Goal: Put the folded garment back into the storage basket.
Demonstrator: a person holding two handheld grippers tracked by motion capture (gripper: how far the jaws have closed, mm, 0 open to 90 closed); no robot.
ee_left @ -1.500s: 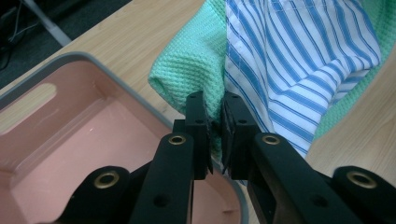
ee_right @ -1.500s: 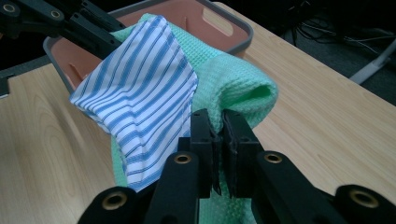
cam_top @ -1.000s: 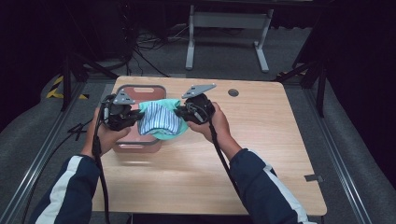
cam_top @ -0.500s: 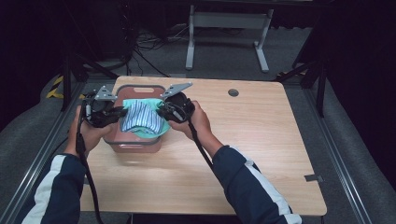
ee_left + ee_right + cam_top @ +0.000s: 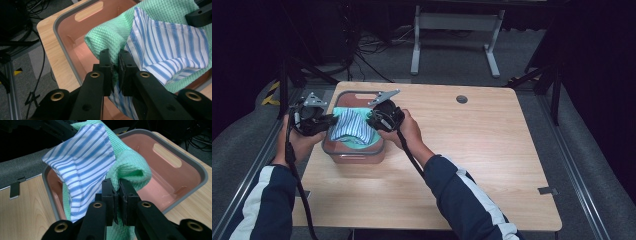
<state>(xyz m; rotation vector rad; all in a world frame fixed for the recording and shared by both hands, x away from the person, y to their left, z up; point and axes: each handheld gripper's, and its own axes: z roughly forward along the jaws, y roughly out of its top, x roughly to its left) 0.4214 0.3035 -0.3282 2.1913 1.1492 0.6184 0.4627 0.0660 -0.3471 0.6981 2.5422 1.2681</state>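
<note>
Dark workshop floor with cables and a grey metal stand surrounds a pale wooden desk (image 5: 472,150). Stretched between the two sets of fingers hangs a folded bundle of cloth: a green waffle towel (image 5: 160,15) with a blue-and-white striped cloth (image 5: 170,47) lying against it. The bundle sits over the open top of a pink bin (image 5: 354,152) with a grey rim, its lower edge dipping inside.

In the left gripper view, the left gripper (image 5: 115,65) is clenched on a fold of the green towel where it meets the striped cloth, with the bin's cut-out handle beyond the fingers. In the right gripper view, the right gripper (image 5: 116,192) is likewise clamped on a rolled edge of the green towel, the striped cloth just to one side of its fingers and the bin's floor showing past them.

From the high view, the two grippers flank the bin at the desk's near-left part, each held by a hand in a dark sleeve with a white stripe. A round grommet hole (image 5: 461,99) lies well apart from the fingers.
</note>
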